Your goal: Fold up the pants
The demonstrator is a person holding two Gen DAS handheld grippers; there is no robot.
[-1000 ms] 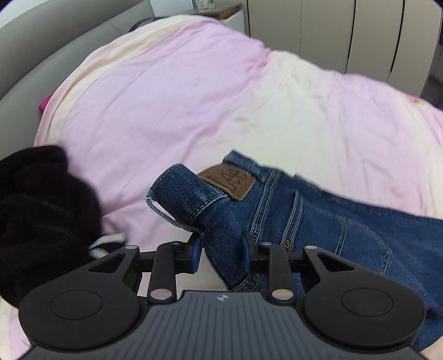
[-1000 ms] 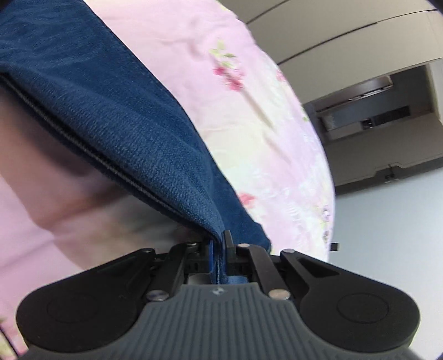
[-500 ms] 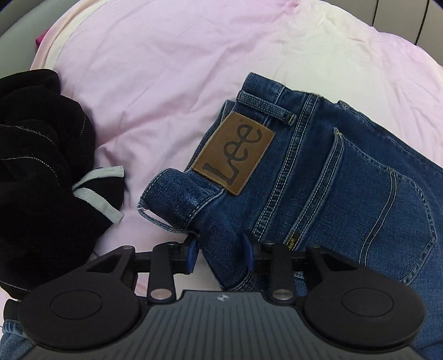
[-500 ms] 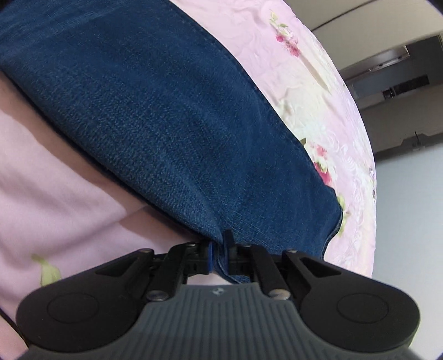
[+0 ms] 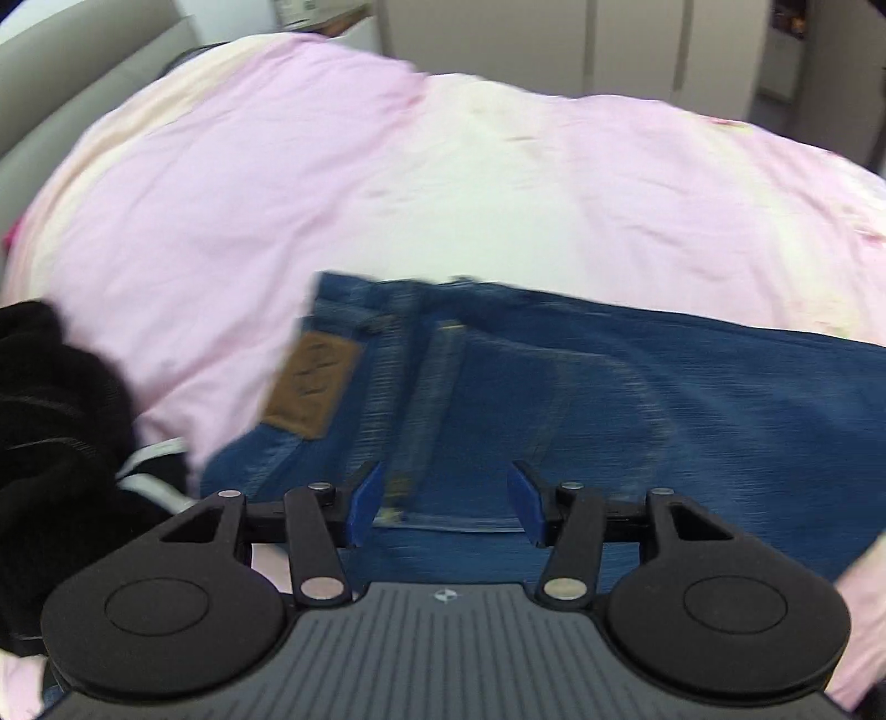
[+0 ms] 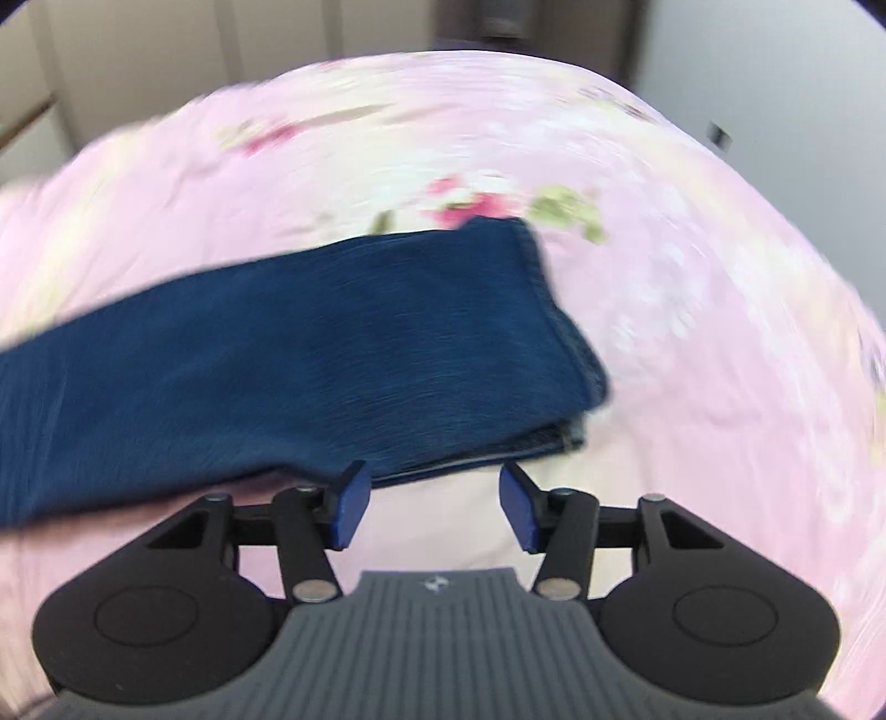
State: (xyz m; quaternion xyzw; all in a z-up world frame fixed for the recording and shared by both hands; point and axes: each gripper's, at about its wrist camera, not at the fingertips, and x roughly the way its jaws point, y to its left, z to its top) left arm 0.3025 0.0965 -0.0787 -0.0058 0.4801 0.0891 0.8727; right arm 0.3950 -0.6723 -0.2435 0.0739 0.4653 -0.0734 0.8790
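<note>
Blue jeans point(image 5: 554, 387) lie flat on the pink bed cover point(image 5: 277, 183), waistband to the left with a brown leather patch point(image 5: 313, 387). My left gripper point(image 5: 443, 507) is open and empty, just above the waist end of the jeans. In the right wrist view the leg end of the jeans point(image 6: 332, 354) lies folded double on the floral cover point(image 6: 692, 277), hem to the right. My right gripper point(image 6: 434, 512) is open and empty, just in front of the jeans' near edge. Both views are motion-blurred.
A heap of black clothing point(image 5: 55, 443) with a white strip lies to the left of the jeans. A grey headboard point(image 5: 83, 83) runs along the far left. Cupboard doors point(image 5: 554, 44) stand behind the bed.
Both grippers have opened and let go of the jeans, which now lie flat on the bed. Both grippers have pulled back from the cloth.
</note>
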